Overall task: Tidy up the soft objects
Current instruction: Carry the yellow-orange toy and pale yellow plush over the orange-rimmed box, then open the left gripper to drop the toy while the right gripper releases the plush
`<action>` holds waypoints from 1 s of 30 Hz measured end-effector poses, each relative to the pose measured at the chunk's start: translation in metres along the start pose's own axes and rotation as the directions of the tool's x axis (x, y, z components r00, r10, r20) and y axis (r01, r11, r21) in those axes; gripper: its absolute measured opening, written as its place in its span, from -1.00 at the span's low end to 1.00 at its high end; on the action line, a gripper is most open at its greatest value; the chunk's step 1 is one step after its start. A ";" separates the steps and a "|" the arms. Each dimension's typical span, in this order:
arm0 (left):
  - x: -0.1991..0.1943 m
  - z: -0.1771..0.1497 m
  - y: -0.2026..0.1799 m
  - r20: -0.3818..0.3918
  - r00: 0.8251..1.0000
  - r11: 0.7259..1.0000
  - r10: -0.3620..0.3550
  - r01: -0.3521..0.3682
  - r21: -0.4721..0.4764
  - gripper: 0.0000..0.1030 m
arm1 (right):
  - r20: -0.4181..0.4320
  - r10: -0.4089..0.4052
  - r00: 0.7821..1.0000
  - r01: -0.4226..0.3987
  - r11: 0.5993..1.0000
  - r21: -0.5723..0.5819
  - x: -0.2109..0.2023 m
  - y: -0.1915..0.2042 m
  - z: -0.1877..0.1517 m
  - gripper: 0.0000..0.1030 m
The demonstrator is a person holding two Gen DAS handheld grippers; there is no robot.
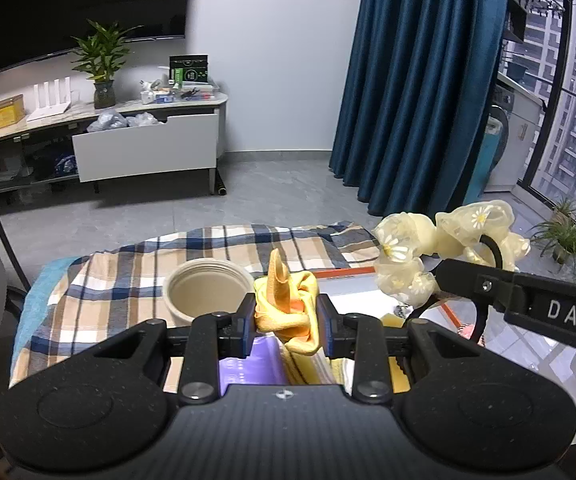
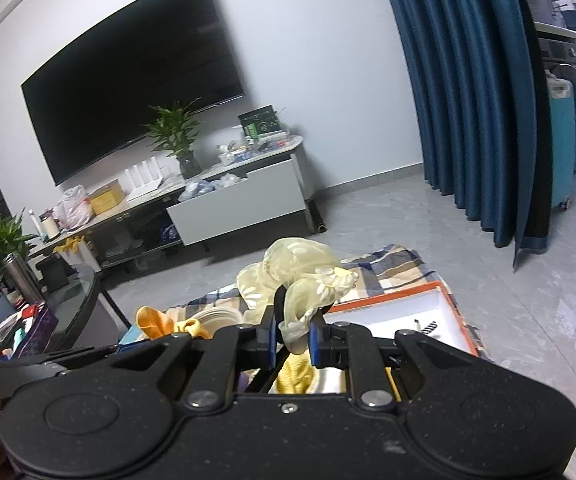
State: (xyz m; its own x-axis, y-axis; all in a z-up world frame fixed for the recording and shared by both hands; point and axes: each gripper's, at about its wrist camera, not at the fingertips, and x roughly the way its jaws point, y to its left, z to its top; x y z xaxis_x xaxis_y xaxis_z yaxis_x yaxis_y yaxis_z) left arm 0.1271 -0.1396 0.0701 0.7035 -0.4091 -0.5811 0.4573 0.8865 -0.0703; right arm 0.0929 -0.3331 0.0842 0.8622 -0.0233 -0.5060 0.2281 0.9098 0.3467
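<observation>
My left gripper (image 1: 286, 316) is shut on a bunched yellow-orange cloth (image 1: 288, 304), held above the plaid-covered table (image 1: 128, 272). Just left of the cloth stands a beige round pot (image 1: 207, 290), open at the top. My right gripper (image 2: 292, 334) is shut on a pale yellow sheer scrunchie with daisy prints (image 2: 299, 276), lifted over the table. In the left wrist view the scrunchie (image 1: 439, 240) hangs at the right, held by the right gripper's black fingers (image 1: 479, 280). The yellow-orange cloth (image 2: 156, 322) also shows at the left of the right wrist view.
A white box with an orange rim (image 2: 399, 312) lies on the table at the right. A purple item (image 1: 248, 364) and yellow fabric (image 2: 295, 376) lie below the grippers. Behind are a TV cabinet (image 1: 144, 148) with an open drawer, blue curtains (image 1: 419, 80), and a glass side table (image 2: 48, 312).
</observation>
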 end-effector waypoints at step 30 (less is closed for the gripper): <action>0.028 -0.031 -0.046 -0.117 0.986 0.991 -0.122 0.128 0.045 -0.36 | -0.133 -0.123 0.984 0.124 0.992 -0.002 0.005 -0.057 -0.021 -0.45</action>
State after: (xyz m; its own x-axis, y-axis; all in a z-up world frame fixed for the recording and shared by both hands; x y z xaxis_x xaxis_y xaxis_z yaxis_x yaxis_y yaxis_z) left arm 0.1087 -0.1852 0.0319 0.5739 -0.4864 -0.6588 0.5677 0.8161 -0.1080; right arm 0.0745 -0.3758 0.0451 0.7600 -0.0797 -0.6450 0.3320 0.9008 0.2798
